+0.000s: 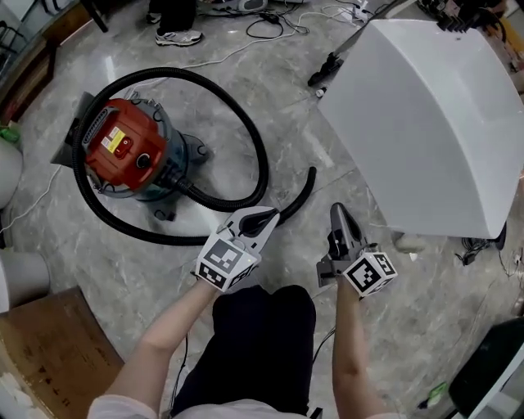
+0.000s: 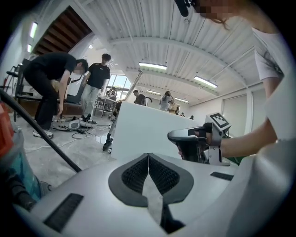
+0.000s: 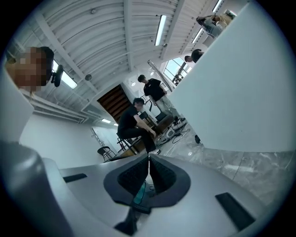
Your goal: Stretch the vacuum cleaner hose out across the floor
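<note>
Both my left gripper (image 1: 266, 218) and right gripper (image 1: 337, 212) are closed tight and empty. The hose (image 1: 255, 141) lies curled up, so next I should open one and grab it.

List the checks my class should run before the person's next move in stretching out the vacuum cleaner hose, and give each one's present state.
1. Left gripper open for a grasp: not ok. Its jaws are shut with nothing between them.
2. Right gripper open: not ok. It is shut and empty too.
3. Hose's free end in sight: ok. It lies on the floor just beyond the left gripper.
4. Hose stretched out: not ok. It loops around the red vacuum cleaner.
5. Room to pull it straight: cannot tell. A white panel stands close on the right, and cables lie farther off.
</note>
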`<action>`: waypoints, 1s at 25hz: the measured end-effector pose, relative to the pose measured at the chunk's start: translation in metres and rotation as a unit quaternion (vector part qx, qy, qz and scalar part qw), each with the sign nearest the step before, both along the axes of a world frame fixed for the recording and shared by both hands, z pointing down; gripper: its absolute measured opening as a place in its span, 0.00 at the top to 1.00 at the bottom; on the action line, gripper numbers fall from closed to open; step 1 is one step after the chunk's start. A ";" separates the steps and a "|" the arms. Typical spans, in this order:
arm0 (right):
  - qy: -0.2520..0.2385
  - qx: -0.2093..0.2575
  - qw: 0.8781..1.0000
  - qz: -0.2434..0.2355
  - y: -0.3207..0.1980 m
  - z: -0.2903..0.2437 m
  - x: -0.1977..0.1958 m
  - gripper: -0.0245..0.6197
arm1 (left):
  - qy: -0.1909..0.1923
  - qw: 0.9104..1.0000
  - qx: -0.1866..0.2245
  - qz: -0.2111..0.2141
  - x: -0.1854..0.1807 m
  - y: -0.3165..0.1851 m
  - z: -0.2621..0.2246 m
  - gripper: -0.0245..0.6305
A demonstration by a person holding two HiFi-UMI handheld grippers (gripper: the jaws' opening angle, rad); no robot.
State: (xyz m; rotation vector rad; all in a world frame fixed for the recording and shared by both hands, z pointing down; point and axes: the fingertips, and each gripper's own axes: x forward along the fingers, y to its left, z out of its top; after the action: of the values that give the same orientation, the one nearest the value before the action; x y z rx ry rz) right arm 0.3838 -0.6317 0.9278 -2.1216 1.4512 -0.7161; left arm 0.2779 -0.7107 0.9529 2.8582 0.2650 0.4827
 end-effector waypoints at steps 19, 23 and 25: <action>0.016 -0.097 0.995 -0.022 -0.008 0.214 0.010 0.93 | -0.025 0.997 -0.018 0.067 0.011 -0.004 0.206 0.95; 0.003 -0.117 0.993 -0.025 -0.009 0.251 0.011 0.93 | -0.044 0.995 -0.017 0.090 0.011 0.010 0.239 0.92; -0.017 -0.120 0.992 -0.030 -0.010 0.269 0.012 0.85 | -0.062 0.993 -0.015 0.102 0.011 0.018 0.256 0.79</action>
State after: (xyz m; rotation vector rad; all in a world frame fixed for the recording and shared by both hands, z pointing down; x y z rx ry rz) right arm 0.3954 -0.6414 1.1964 -2.2361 1.4802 -0.9882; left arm 0.2893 -0.6932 1.2086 2.7707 0.5416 0.6844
